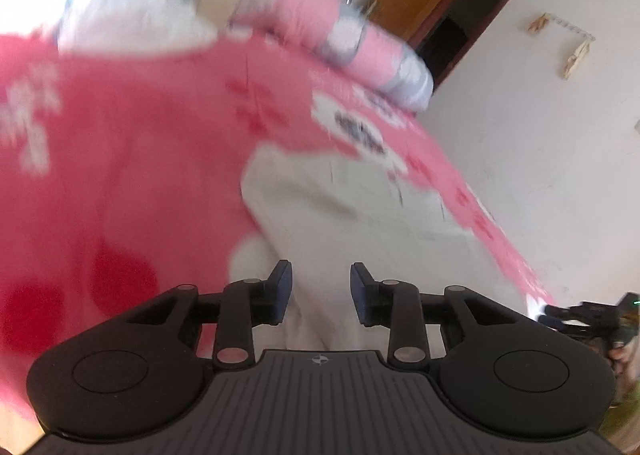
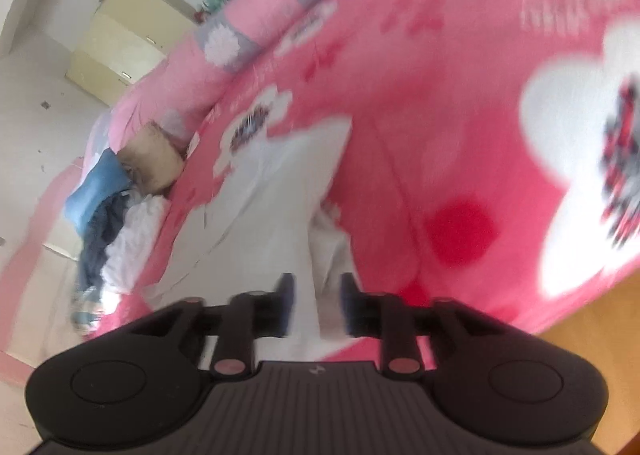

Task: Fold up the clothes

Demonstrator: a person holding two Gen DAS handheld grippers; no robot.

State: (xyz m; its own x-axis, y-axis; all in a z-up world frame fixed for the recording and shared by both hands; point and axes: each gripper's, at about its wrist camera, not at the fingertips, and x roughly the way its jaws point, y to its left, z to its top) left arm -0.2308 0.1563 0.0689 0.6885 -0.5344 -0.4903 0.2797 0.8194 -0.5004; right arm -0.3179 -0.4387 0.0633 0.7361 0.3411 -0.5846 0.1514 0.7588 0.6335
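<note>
Both pairs of tongs hung low over the near edge of the bed (image 2: 460, 103), and each stood apart with nothing clamped: the left tongs (image 1: 321, 293) and the right tongs (image 2: 316, 305) both showed pale cloth in the gap between their pads rather than gripped by them. That cloth was the white garment (image 2: 276, 183), spread long and fairly flat across the pink patterned bedspread, one narrow end running down towards the tongs. I judged both pairs were placed there to work that near end. It looked thin, soft and lightly creased, though the pictures were blurred. A heap of other clothes (image 2: 108, 223), blue, dark and white, lay well apart at the bed's far side.
</note>
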